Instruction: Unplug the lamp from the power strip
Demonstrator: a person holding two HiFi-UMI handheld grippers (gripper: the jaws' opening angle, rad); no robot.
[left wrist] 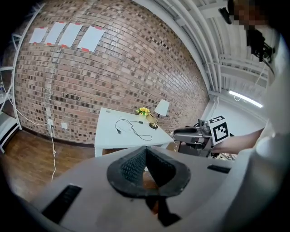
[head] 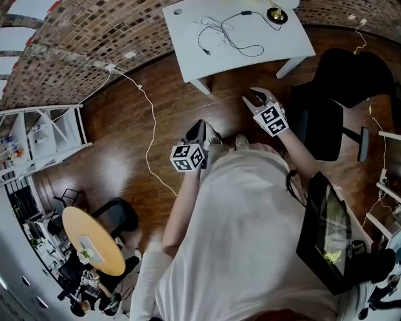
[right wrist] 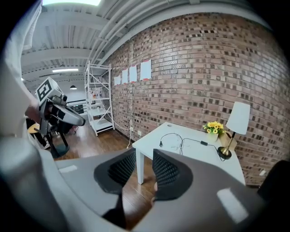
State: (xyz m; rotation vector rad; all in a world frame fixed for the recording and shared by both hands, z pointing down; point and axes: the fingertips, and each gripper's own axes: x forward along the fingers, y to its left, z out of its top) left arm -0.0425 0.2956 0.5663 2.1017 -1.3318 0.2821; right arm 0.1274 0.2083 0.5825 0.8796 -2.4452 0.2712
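The lamp stands at the far right end of a white table, with its base showing in the head view. Its black cord loops across the tabletop and ends in a loose plug. I cannot make out a power strip. Both grippers are in the air over the wooden floor, short of the table. My left gripper is shut with its pads touching at the tips and nothing in it. My right gripper is open and empty, a gap between its pads.
A black office chair stands right of the right gripper. A white cable trails over the floor from the brick wall. White shelving is at the left. Yellow flowers sit beside the lamp. Thin white cables lie on the table.
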